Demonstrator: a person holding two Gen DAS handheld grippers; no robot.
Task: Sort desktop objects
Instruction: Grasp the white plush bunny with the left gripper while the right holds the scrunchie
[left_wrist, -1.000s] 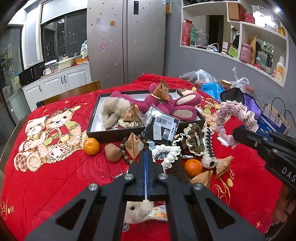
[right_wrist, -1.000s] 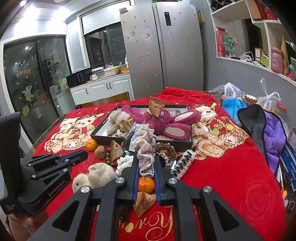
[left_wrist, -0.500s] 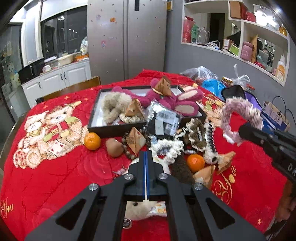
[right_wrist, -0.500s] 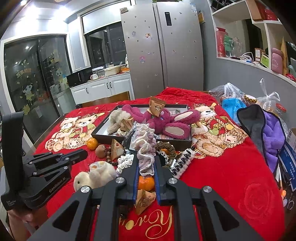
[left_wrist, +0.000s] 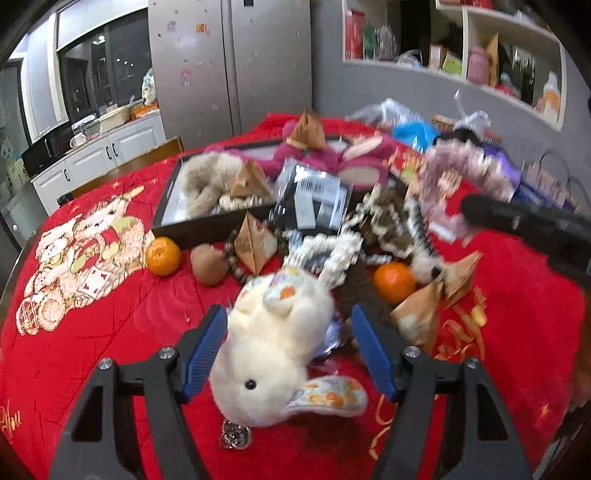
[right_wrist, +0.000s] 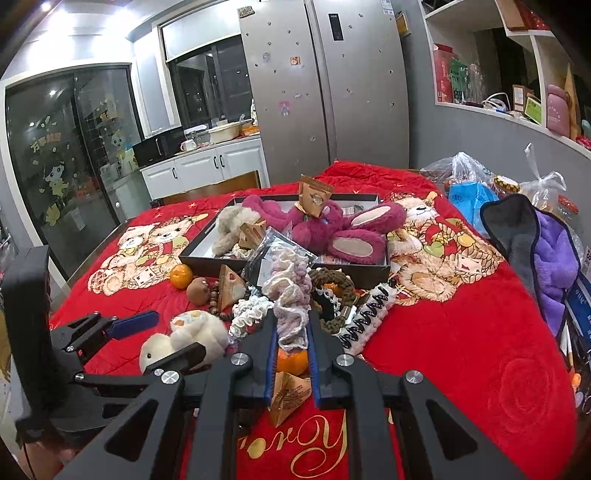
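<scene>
Ahead of the claws lie two oranges (left_wrist: 162, 256) (left_wrist: 394, 281), one white plush rabbit (left_wrist: 273, 347), one pink plush toy (right_wrist: 332, 229) and one black box (right_wrist: 207, 254).

We note a cream plush rabbit toy (left_wrist: 273, 343) with orange-spotted ears, on a red quilted cloth (left_wrist: 110, 325) printed with bears; blue-padded jaws.

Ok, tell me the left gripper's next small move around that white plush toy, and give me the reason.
Probably close. The left gripper has just been opening, and the white plush toy now lies between its blue pads on the red blanket, seemingly not pressed yet. The right gripper is already shut on the knitted scrunchie, so only the left is free to grasp.
</scene>
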